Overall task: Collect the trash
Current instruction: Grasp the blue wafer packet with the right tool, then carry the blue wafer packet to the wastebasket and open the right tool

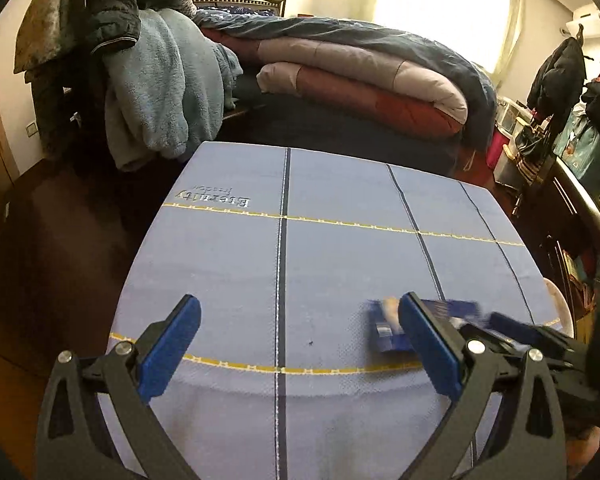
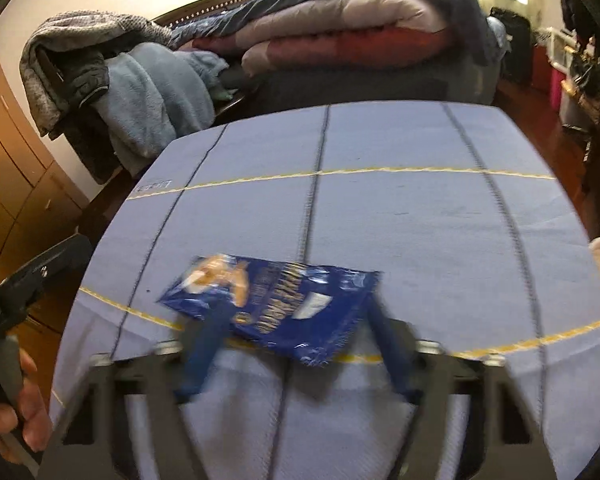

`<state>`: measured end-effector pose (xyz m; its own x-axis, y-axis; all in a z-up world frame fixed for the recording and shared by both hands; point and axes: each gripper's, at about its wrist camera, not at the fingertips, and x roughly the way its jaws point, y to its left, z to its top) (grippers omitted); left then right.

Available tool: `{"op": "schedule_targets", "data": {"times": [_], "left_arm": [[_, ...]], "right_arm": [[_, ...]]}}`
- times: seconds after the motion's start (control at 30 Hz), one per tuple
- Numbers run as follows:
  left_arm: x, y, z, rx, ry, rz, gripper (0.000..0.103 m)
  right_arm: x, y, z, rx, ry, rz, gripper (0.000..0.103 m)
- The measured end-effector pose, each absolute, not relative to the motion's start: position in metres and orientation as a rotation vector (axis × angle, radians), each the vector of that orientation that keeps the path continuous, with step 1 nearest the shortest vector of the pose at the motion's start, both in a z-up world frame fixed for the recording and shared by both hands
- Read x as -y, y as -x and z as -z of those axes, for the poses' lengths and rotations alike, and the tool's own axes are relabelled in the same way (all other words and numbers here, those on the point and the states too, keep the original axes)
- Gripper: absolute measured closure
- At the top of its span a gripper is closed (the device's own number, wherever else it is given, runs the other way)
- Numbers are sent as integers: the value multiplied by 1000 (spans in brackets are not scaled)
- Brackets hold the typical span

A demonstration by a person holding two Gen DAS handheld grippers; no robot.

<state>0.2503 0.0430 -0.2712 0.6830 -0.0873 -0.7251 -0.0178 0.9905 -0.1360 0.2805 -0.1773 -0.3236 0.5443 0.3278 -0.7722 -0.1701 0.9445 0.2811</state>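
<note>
Bed (image 1: 380, 92): the largest thing in view, beyond the far edge of the worktop, with a folded quilt (image 2: 340, 28) piled on it and a heap of fleece clothing (image 1: 160, 92) to its left. None of it belongs to the task.

Worktop (image 1: 228, 264): covered by a pale blue cloth with dark stripes and yellow stitched lines. Apart from the wrapper it looks bare in both views.

Left claw (image 1: 300, 344): spread wide and holding nothing, over the near middle of the worktop. The wrapper lies just beyond its right finger, partly hidden by it.

Right claw (image 2: 296, 340): blurred by motion. Its blue fingers stand apart on either side of the wrapper's near edge, so it reads as spread rather than pinching. Whether a finger already touches the foil cannot be told.

Wrapper (image 2: 276, 300): a blue foil snack packet with yellow lettering, lying flat and crumpled on the near half of the worktop, close to the front yellow line. It looks empty.

Handling, as a judgement: very light, thin and limp, so it should fold when lifted rather than hold its shape. The glossy film is likely slippery and may slide along the cloth if pushed from one side. It is not fragile, so a firm pinch should do no harm.

Where to take hold, as a judgement: the near edge or the raised right-hand corner (image 2: 364, 280), where the foil lifts slightly off the cloth and a finger can get beneath it.
</note>
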Motion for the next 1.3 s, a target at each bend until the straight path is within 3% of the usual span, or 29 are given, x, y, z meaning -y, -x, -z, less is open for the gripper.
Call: {"op": "schedule_targets", "data": {"times": [0.03, 0.07, 0.3, 0.37, 0.4, 0.43, 0.47, 0.67, 0.77, 0.8, 0.83, 0.87, 1.3], "left_arm": [[-42, -251, 271, -818, 136, 41, 4], [-41, -251, 270, -817, 136, 43, 4], [-22, -251, 267, -803, 117, 60, 4], [-18, -250, 267, -803, 128, 69, 4], [-17, -250, 266, -802, 129, 71, 4], [-16, -249, 265, -799, 128, 71, 4], [-16, -247, 264, -792, 125, 68, 4], [-33, -241, 256, -770, 138, 31, 4], [-44, -239, 253, -762, 153, 14, 4], [-47, -238, 252, -761, 156, 7, 4], [-50, -237, 252, -761, 158, 2, 4], [-52, -237, 251, -759, 160, -2, 4], [-66, -236, 248, -746, 205, -26, 4]], "right_arm": [[175, -284, 326, -962, -191, -315, 89], [173, -286, 327, -964, -199, -327, 99], [186, -267, 306, -874, -192, -321, 102], [191, -265, 304, -877, -194, -309, 96], [192, -266, 306, -892, -199, -301, 81], [194, -267, 310, -913, -226, -306, 57], [195, -268, 314, -928, -262, -312, 50], [176, -277, 326, -961, -341, -403, 49], [159, -287, 334, -995, -375, -447, 59], [153, -291, 338, -1010, -389, -468, 72], [149, -293, 339, -1020, -393, -478, 94], [144, -295, 341, -1027, -397, -493, 101], [172, -265, 293, -863, -307, -407, 101]]}}
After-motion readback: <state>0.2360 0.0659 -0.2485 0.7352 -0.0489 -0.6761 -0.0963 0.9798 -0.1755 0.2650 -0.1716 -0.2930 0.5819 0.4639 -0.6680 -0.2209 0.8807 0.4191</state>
